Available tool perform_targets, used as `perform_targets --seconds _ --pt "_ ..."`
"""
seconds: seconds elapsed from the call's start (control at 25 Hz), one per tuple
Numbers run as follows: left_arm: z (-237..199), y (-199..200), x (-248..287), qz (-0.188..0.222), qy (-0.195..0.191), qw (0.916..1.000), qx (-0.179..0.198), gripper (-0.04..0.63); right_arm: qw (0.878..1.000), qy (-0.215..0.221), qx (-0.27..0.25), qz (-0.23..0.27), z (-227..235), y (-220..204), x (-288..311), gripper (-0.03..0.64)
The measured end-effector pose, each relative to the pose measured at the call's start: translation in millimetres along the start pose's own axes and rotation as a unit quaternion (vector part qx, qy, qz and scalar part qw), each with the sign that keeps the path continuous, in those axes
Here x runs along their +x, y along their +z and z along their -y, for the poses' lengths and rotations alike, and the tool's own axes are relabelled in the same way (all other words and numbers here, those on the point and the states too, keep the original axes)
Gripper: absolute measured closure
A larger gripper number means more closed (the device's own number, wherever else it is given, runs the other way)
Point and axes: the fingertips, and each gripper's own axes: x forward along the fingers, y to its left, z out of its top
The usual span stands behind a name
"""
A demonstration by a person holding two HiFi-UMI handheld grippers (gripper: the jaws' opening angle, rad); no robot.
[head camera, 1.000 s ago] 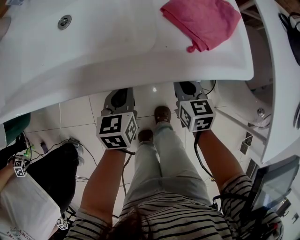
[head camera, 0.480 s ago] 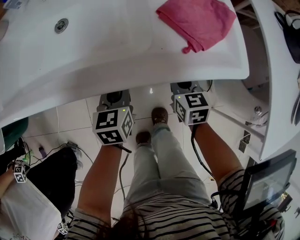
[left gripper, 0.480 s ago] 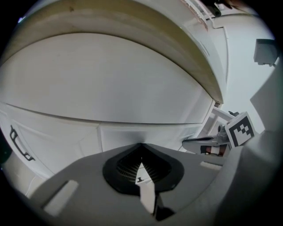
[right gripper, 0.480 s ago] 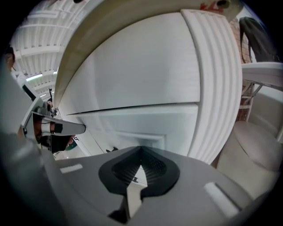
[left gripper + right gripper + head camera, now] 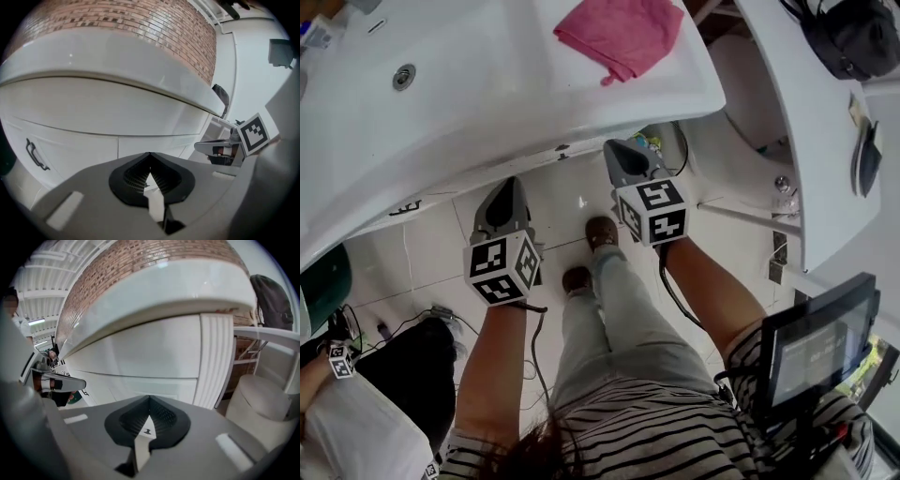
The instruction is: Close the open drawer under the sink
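The white sink (image 5: 534, 122) runs across the top of the head view, and the cabinet under it is mostly hidden by its rim. In the left gripper view the white drawer front (image 5: 93, 117) lies just ahead and looks flush with the panels below; a black handle (image 5: 36, 154) sits at the left. My left gripper (image 5: 508, 183) (image 5: 150, 157) is shut and empty, pointing at that front. My right gripper (image 5: 614, 145) (image 5: 149, 399) is also shut on nothing, facing the drawer front (image 5: 150, 352) beside a ribbed side panel (image 5: 215, 362).
A pink cloth (image 5: 619, 33) lies on the sink top near the drain (image 5: 403, 77). A white rounded fixture (image 5: 267, 404) stands right of the cabinet. A white counter (image 5: 806, 122) and a monitor (image 5: 816, 342) are at the right. Cables (image 5: 441, 314) and a dark bag (image 5: 403, 347) lie left.
Both grippers have come out from under the sink's rim, so more of each shows. The sink has slid up and left in the head view. Both stay shut.
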Motion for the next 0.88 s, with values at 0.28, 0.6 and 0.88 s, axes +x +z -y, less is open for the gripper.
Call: perform_targets --seconds 0.28,0.6,0.88 --pt "17 -8 -103 -0.01 -0.008 0.9999 0.008 0.58 1.0 -0.019 0.016 0.008 -31 7 -98 0.615" --pt "50 -13 -208 -0.014 -0.026 0.9995 0.009 0.578 0.999 -0.018 0.034 0.002 -82 8 -203 0.616" --pt "77 12 -261 0.027 -0.027 0.9992 0.012 0.579 0.999 -0.002 0.017 0.041 -109 43 -258 0.616"
